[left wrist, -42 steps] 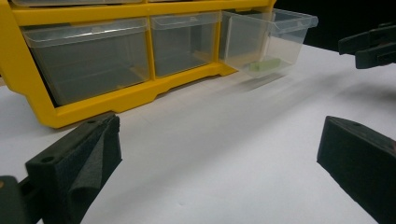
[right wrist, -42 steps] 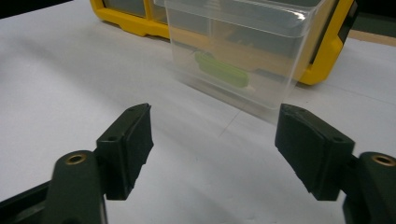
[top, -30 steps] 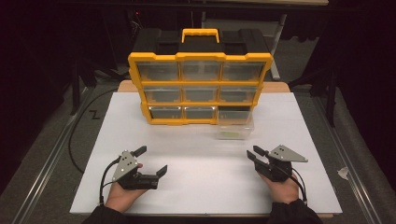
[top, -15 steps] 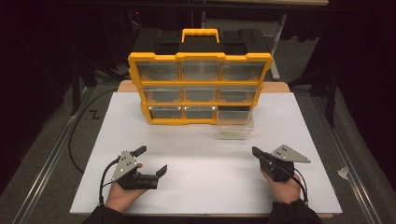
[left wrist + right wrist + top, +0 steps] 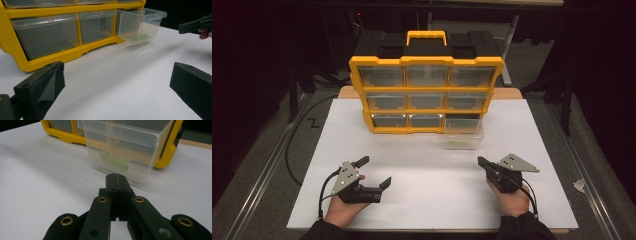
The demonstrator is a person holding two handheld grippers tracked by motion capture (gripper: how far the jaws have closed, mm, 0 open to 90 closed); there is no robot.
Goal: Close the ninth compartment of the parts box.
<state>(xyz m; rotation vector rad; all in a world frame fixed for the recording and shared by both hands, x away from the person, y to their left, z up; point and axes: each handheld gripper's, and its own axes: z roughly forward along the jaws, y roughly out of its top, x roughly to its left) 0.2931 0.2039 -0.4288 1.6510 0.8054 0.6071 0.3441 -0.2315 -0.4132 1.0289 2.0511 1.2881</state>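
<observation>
One clear drawer (image 5: 463, 134) sticks out of the yellow organizer (image 5: 426, 92), bottom-right slot, toward the table's far edge; a small green part (image 5: 113, 162) lies inside. Thin plastic, looks light, slick and a bit flexy, so I'd take it by the front lip. Right gripper (image 5: 482, 162): jaws pressed together, empty, pointing at it. Left gripper (image 5: 374, 171): jaws spread, empty, near the front-left corner. White sheet (image 5: 422, 160) between is bare, nothing blocks.

White-topped table (image 5: 422, 200), yellow drawer organizer (image 5: 427, 95), pulled-out clear drawer (image 5: 463, 136)
</observation>
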